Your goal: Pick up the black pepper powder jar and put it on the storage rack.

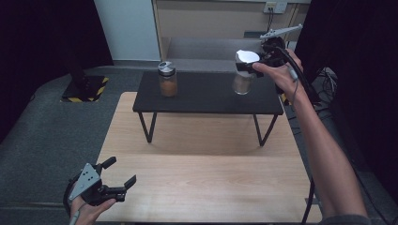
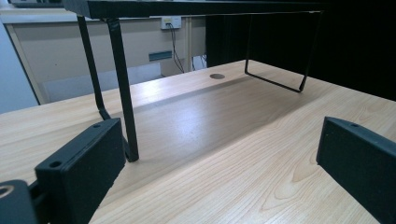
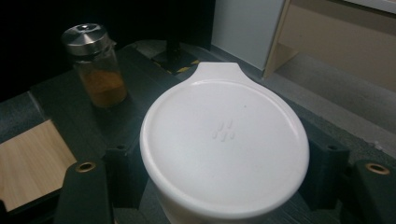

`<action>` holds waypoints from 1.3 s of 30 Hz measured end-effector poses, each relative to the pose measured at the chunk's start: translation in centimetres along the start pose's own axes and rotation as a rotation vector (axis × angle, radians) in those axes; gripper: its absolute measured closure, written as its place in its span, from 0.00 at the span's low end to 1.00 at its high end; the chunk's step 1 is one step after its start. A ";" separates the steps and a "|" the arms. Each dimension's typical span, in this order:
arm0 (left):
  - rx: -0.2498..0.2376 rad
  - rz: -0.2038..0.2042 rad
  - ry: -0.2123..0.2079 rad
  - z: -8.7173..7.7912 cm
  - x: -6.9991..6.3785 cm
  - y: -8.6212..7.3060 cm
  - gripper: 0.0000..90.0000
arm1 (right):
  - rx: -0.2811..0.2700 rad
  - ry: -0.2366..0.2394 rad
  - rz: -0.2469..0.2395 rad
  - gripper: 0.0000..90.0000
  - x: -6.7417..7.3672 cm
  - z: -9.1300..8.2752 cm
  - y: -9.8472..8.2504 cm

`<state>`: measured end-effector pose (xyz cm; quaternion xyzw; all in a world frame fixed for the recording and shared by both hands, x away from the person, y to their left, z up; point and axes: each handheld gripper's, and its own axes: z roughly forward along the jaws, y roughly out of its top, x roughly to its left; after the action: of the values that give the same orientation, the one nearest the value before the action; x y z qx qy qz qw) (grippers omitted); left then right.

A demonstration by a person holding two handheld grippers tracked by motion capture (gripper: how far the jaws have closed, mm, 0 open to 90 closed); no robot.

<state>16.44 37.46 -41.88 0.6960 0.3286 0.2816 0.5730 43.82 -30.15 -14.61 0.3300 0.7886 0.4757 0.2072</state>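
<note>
My right gripper point(image 1: 247, 64) is shut on a clear jar point(image 1: 242, 82) with a white lid point(image 1: 247, 56), gripping it just under the lid over the right part of the black shelf point(image 1: 206, 101). In the right gripper view the white lid point(image 3: 224, 140) sits between the two black jaws of the right gripper point(image 3: 224, 196). A spice jar with orange powder and a metal cap point(image 1: 167, 79) stands on the shelf's left part, also seen as the spice jar point(image 3: 95, 70). My left gripper point(image 1: 121, 171) rests open at the near left corner of the wooden table point(image 1: 206, 178), with nothing between the jaws of the left gripper point(image 2: 210, 163).
The black shelf stands on thin metal legs point(image 2: 123, 93) on the wooden table point(image 2: 224, 140). Behind it are a low cabinet point(image 1: 211, 23) and a wall socket point(image 1: 274, 7). A stand base with yellow-black stripes point(image 1: 87, 88) sits on the floor at the left.
</note>
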 end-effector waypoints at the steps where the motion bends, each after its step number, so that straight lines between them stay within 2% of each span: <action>1: 0.001 0.000 -0.001 0.0 0.0 0.0 0.00 | -0.002 -0.008 0.008 0.35 -0.1 0.1 0.1; 8: 0.005 0.005 -0.004 0.1 0.0 0.1 0.00 | 0.001 -0.069 0.033 0.35 -0.4 0.6 0.3; 15: 0.008 0.016 -0.009 0.2 0.0 0.1 0.00 | 0.023 -0.100 0.046 0.35 -0.7 1.0 -0.2; 29: 0.007 0.017 -0.008 0.1 0.0 0.1 0.00 | 0.068 -0.097 0.049 0.35 -0.9 2.5 -1.3; 39: 0.008 0.022 -0.012 0.1 0.0 0.2 0.00 | 0.048 -0.094 0.061 0.34 -1.2 2.5 -2.3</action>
<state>16.55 37.33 -41.73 0.7036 0.3185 0.2825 0.5690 45.49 -30.20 -17.80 0.3808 0.7787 0.4468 0.2214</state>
